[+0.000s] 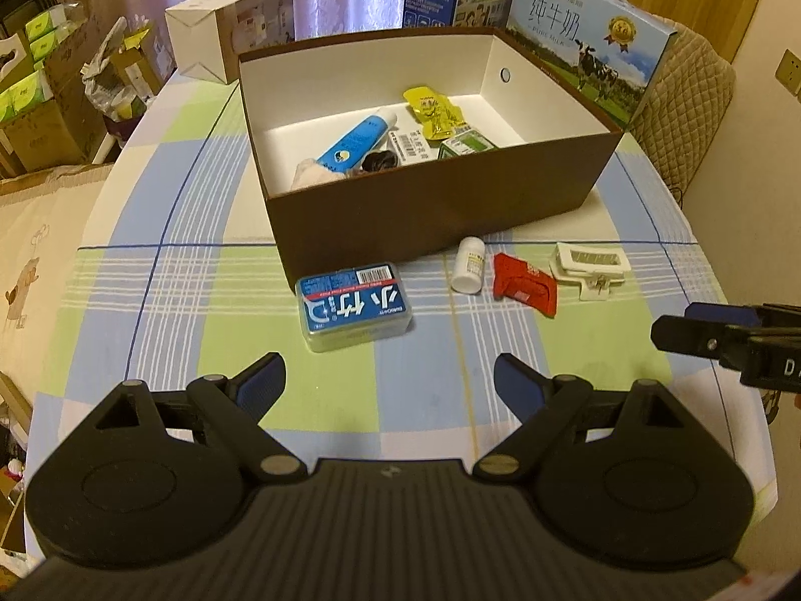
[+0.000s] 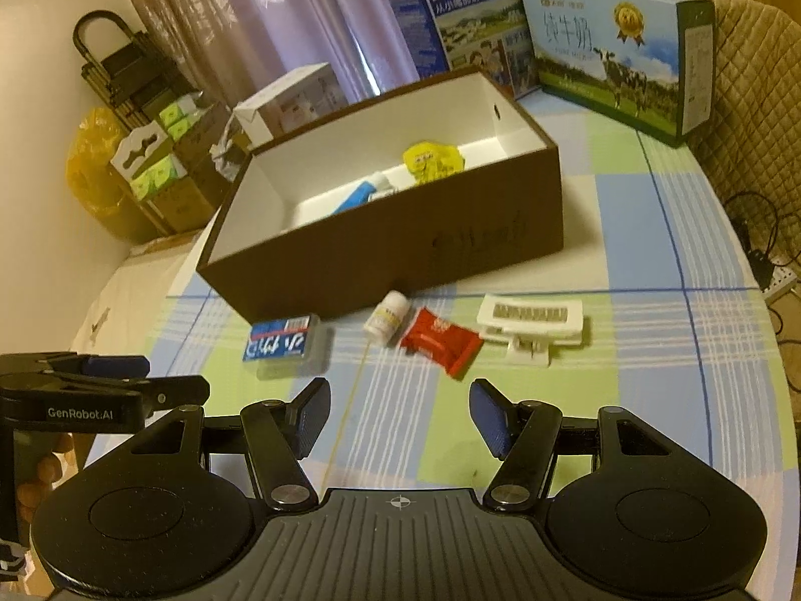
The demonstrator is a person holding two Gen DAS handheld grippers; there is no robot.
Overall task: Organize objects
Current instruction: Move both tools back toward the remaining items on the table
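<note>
A brown box (image 1: 430,210) (image 2: 400,245) with a white inside stands on the checked tablecloth and holds a blue tube (image 1: 358,137), a yellow packet (image 1: 433,110) and other small items. In front of it lie a blue floss case (image 1: 353,305) (image 2: 283,343), a small white bottle (image 1: 469,264) (image 2: 386,318), a red sachet (image 1: 524,284) (image 2: 440,343) and a white hair clip (image 1: 589,264) (image 2: 530,325). My left gripper (image 1: 389,383) hovers open just short of the floss case. My right gripper (image 2: 399,413) hovers open just short of the sachet, with nothing between its fingers.
Two milk cartons (image 1: 585,40) (image 2: 621,55) stand behind the box, and a white carton (image 1: 230,25) at its left. A quilted chair back (image 1: 686,100) is at the table's right edge. Stacked boxes (image 1: 35,100) stand on the floor at left.
</note>
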